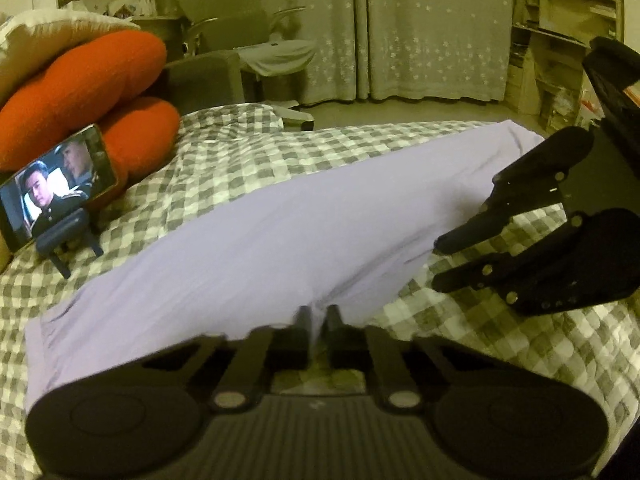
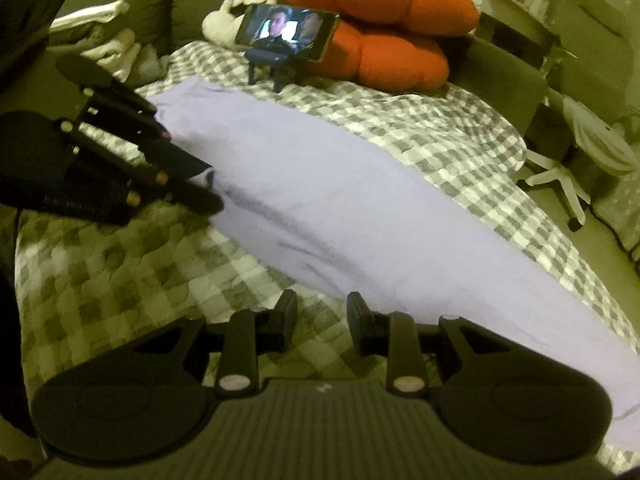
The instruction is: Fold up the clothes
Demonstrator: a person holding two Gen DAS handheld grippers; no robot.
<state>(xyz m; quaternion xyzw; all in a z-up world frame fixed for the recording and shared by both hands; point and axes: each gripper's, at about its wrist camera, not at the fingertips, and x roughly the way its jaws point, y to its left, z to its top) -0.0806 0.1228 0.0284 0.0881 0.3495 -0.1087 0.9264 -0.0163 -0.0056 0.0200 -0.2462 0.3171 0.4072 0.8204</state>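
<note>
A lavender garment (image 1: pixel 280 232) lies stretched in a long band across the checked bedspread (image 1: pixel 224 152). My left gripper (image 1: pixel 319 320) is shut on its near edge, and a ridge of cloth rises between the fingers. In the right wrist view the same gripper (image 2: pixel 214 186) comes in from the left onto the edge of the garment (image 2: pixel 320 200). My right gripper (image 2: pixel 322 316) stands open just above the bedspread (image 2: pixel 120 280), its right finger at the cloth's near edge, with only checked fabric showing in the gap. In the left wrist view, the right gripper (image 1: pixel 435 265) has its upper finger against the garment's edge.
A phone on a small stand (image 1: pixel 56 184) plays video at the head of the bed, in front of an orange cushion (image 1: pixel 88 72). Past the bed's far edge are an office chair (image 1: pixel 240 32), a starred curtain (image 1: pixel 420 32) and shelves. White cloths (image 2: pixel 112 40) lie beside the bed.
</note>
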